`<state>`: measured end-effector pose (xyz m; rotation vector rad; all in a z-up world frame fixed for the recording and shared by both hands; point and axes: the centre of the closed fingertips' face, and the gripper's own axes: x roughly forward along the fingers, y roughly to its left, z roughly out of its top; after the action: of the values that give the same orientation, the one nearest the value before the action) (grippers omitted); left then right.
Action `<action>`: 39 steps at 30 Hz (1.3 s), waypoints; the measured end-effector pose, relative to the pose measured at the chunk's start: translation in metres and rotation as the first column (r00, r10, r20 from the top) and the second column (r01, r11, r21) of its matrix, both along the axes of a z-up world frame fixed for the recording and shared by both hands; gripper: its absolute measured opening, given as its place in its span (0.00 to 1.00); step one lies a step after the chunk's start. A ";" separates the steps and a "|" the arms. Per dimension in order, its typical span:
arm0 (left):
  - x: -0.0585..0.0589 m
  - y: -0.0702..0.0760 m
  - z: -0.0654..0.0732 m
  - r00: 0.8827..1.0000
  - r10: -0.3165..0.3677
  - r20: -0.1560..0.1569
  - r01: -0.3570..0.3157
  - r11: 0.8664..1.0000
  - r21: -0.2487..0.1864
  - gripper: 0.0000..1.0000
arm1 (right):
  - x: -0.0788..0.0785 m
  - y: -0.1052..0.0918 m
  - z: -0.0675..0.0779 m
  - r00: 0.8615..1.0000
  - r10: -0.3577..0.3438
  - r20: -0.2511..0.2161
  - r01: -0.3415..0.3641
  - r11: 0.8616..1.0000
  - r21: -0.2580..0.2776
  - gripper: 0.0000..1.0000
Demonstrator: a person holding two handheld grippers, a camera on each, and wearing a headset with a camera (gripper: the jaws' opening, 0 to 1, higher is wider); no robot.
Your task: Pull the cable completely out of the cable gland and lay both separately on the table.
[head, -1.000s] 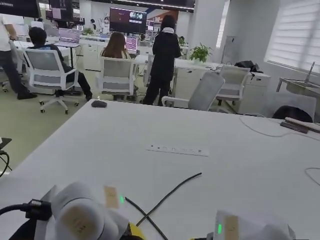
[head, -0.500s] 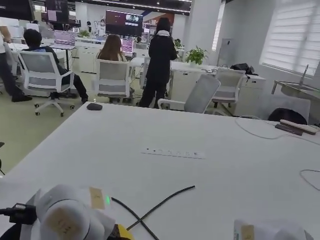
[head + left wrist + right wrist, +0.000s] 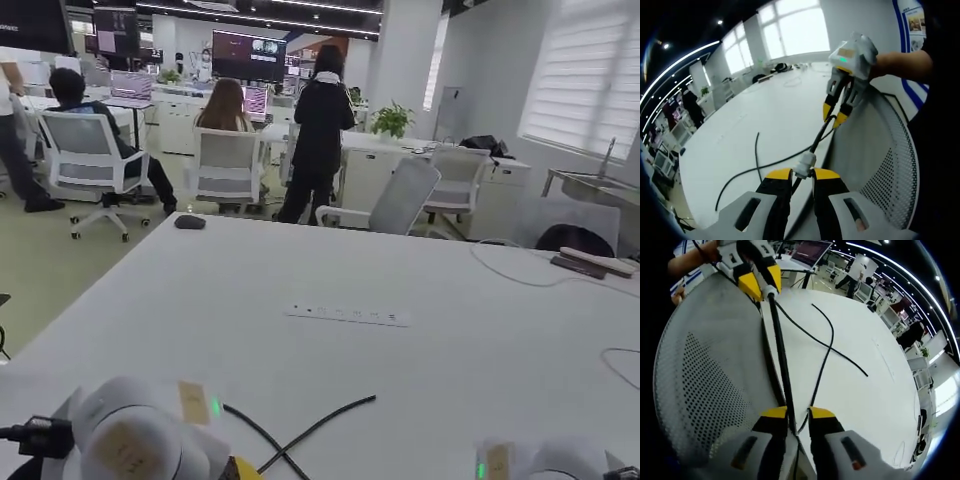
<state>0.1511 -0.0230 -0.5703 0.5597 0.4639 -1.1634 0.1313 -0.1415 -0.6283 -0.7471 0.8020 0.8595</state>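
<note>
Between jaws of L tool, cable gland (white) sits pinched; cable runs straight to R tool, clamped there.

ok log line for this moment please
left gripper: shut on cable gland | right gripper: shut on cable | cable: straight between the jaws, not yet out of gland | table: slack cable lengths crossing
</note>
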 end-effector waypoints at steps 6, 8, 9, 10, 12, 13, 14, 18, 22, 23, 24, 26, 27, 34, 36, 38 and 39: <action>-0.006 -0.008 -0.002 1.000 -0.014 -0.001 0.014 1.000 0.011 0.17 | -0.004 0.059 0.036 0.993 0.087 0.076 -0.095 0.988 0.119 0.18; -0.009 -0.011 -0.003 1.000 -0.025 -0.001 0.025 1.000 0.014 0.17 | -0.003 0.072 0.045 0.989 0.106 0.105 -0.120 0.984 0.135 0.18; -0.010 -0.012 -0.003 1.000 -0.028 -0.001 0.028 1.000 0.015 0.17 | -0.003 0.078 0.048 0.987 0.116 0.115 -0.132 0.981 0.143 0.18; -0.011 -0.014 -0.003 0.999 -0.032 0.002 0.032 0.999 0.016 0.17 | -0.003 0.081 0.049 0.986 0.120 0.119 -0.137 0.979 0.148 0.17; -0.012 -0.015 -0.002 0.999 -0.039 0.003 0.039 0.999 0.018 0.17 | -0.003 0.085 0.049 0.985 0.126 0.117 -0.144 0.978 0.151 0.14; -0.013 -0.016 -0.002 0.999 -0.042 0.005 0.042 0.999 0.020 0.17 | -0.004 0.087 0.047 0.984 0.136 0.116 -0.153 0.978 0.145 0.14; -0.015 -0.016 -0.002 0.999 -0.049 0.008 0.048 0.999 0.023 0.17 | -0.006 0.087 0.045 0.983 0.146 0.113 -0.160 0.978 0.135 0.14; -0.018 -0.015 -0.002 0.998 -0.064 0.010 0.064 0.998 0.027 0.17 | -0.010 0.085 0.040 0.979 0.169 0.111 -0.181 0.976 0.117 0.03; -0.018 -0.013 -0.001 0.998 -0.057 0.011 0.057 0.998 0.026 0.17 | -0.009 0.082 0.040 0.982 0.152 0.109 -0.166 0.977 0.135 0.02; -0.017 -0.012 -0.001 0.998 -0.054 0.013 0.054 0.998 0.030 0.17 | -0.009 0.081 0.039 0.982 0.153 0.112 -0.167 0.977 0.129 0.02; -0.016 -0.011 -0.001 0.999 -0.053 0.013 0.052 0.998 0.030 0.17 | -0.008 0.079 0.039 0.982 0.149 0.111 -0.163 0.978 0.129 0.02; -0.014 -0.010 -0.001 0.999 -0.050 0.015 0.050 0.998 0.032 0.17 | -0.008 0.077 0.039 0.984 0.141 0.108 -0.155 0.979 0.135 0.02; -0.013 -0.009 0.000 0.999 -0.049 0.017 0.048 0.998 0.035 0.17 | -0.007 0.076 0.039 0.985 0.136 0.108 -0.150 0.979 0.136 0.02; -0.007 0.003 0.007 0.999 -0.029 0.027 0.028 0.999 0.027 0.03 | -0.009 0.042 0.020 0.994 0.090 0.066 -0.092 0.995 0.041 0.02; -0.005 0.007 0.013 1.000 -0.004 0.028 0.004 1.000 -0.002 0.02 | -0.011 0.031 0.013 0.993 0.098 0.061 -0.097 0.995 -0.019 0.02; -0.006 0.009 0.013 1.000 -0.009 0.024 0.009 1.000 -0.001 0.02 | -0.014 0.033 0.012 0.990 0.116 0.077 -0.115 0.993 -0.008 0.02; -0.003 0.010 0.010 1.000 -0.003 0.031 0.002 1.000 0.014 0.02 | -0.010 0.038 0.017 0.988 0.100 0.115 -0.104 0.994 0.032 0.02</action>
<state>0.1486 -0.0131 -0.5600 0.5896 0.4449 -1.1530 0.1208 -0.1034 -0.6116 -0.8011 0.6495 0.9134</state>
